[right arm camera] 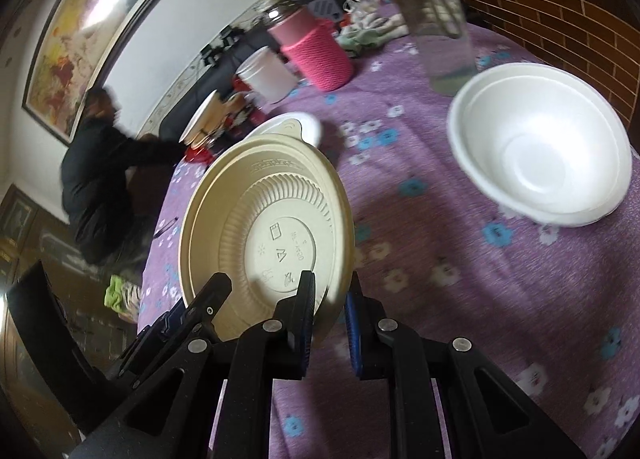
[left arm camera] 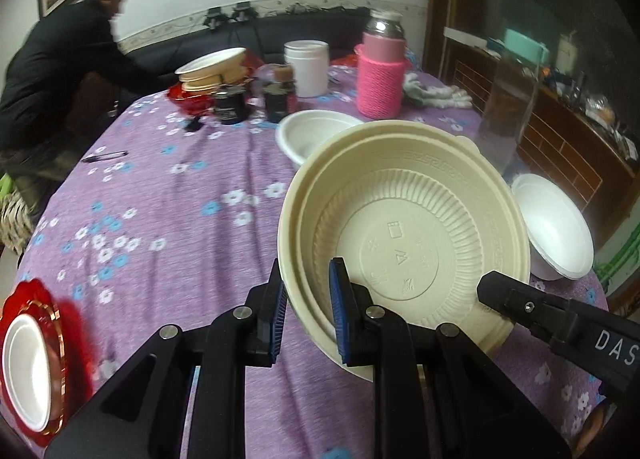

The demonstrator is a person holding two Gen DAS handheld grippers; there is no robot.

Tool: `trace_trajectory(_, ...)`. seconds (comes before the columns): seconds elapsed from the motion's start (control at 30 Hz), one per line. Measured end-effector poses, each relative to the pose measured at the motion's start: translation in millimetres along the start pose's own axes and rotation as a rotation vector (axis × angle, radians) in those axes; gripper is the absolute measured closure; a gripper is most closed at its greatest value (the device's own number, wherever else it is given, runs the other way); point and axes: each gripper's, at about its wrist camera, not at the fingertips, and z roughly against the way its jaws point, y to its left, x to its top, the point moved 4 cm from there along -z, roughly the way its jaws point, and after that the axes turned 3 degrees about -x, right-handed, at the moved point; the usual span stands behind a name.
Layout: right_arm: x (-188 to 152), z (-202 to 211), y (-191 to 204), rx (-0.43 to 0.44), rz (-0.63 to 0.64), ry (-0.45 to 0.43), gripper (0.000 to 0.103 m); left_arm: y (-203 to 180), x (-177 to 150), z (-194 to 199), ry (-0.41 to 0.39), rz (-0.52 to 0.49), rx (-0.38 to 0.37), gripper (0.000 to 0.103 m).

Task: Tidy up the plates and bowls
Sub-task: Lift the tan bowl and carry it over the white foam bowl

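The cream bowl (left arm camera: 404, 243) is off the bench, tipped up so its ribbed inside faces both cameras, and both grippers have it by the near rim. The left gripper (left arm camera: 308, 319) has its jaws pinched on the rim's left part, one blue pad outside the wall and one inside. The right gripper (right arm camera: 328, 323) has its jaws pinched on the same rim further right.

Just behind the cream bowl, on the purple flowered cloth (left arm camera: 180, 211) covering the bench, sits a white foam bowl (left arm camera: 312, 135). Another white foam bowl (right arm camera: 540, 143) stands just right of it. Beyond the cream bowl are a pink knitted flask (left arm camera: 380, 79) and a white tub (left arm camera: 306, 67). Far left of it, a red plate (left arm camera: 60, 323) carries a white dish. A person in dark clothes (left arm camera: 60, 59) bends at the bench's far left.
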Motion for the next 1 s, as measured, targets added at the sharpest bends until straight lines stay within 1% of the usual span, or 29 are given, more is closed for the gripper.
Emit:
trace_trajectory(0.63, -47, -12, 106, 0.077, 0.171, 0.043, 0.088, 103, -24, 47, -0.061, 0.155, 0.106, 0.085)
trace_trajectory(0.8, -55, -14, 125, 0.092, 0.201, 0.049, 0.088, 119, -29, 58, -0.075, 0.176, 0.122, 0.085)
trace_trajectory(1.0, -64, -14, 139, 0.102, 0.224, 0.052, 0.088, 130, -34, 67, -0.087, 0.193, 0.135, 0.085)
